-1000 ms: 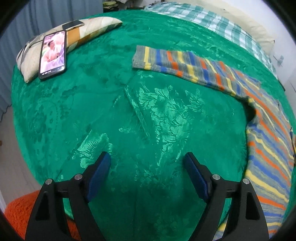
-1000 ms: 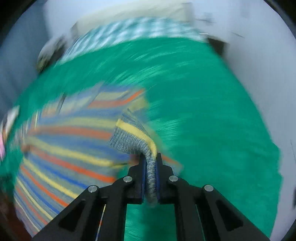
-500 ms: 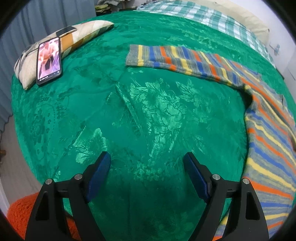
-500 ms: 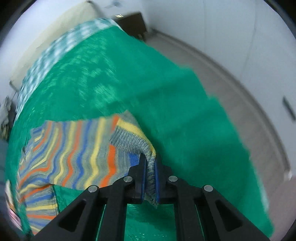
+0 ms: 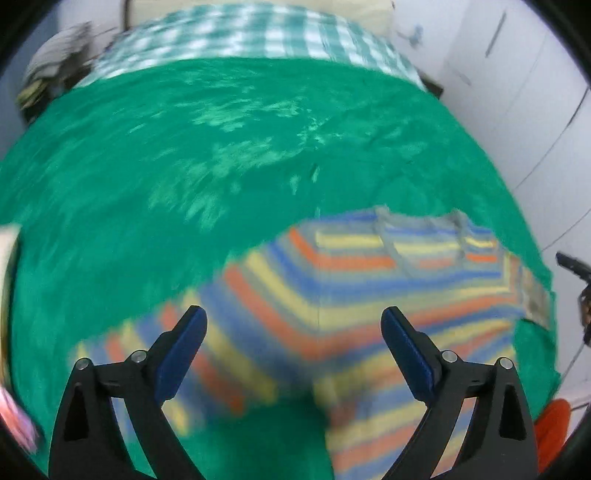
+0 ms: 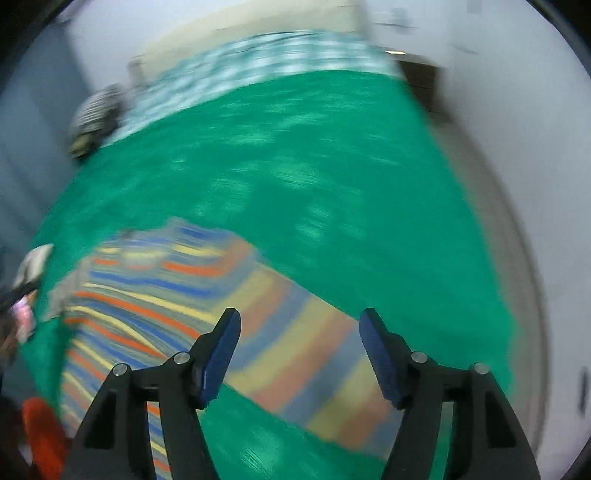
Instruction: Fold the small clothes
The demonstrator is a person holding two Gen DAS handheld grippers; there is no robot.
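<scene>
a green patterned bedspread covers the bed and fills most of both views; both pictures are smeared by motion blur. at the far end of the bed lies a green-and-white checked cloth, with a striped bundle at its left corner, too blurred to identify.

the striped sweater, banded in orange, yellow, blue and grey, lies spread on the bedspread toward the near edge. in the right wrist view one sleeve extends flat across the green cover, running from the body of the garment toward the lower right.

left gripper: jaws wide and opening, poised above the sweater's body, nothing between the blue pads, no contact visible.

right gripper: jaws opening, moderately apart, above the sleeve; the pads press on nothing and the sleeve lies loose on the cover beneath them.

an orange object shows at the lower left of the right wrist view, beside the bed edge.
</scene>
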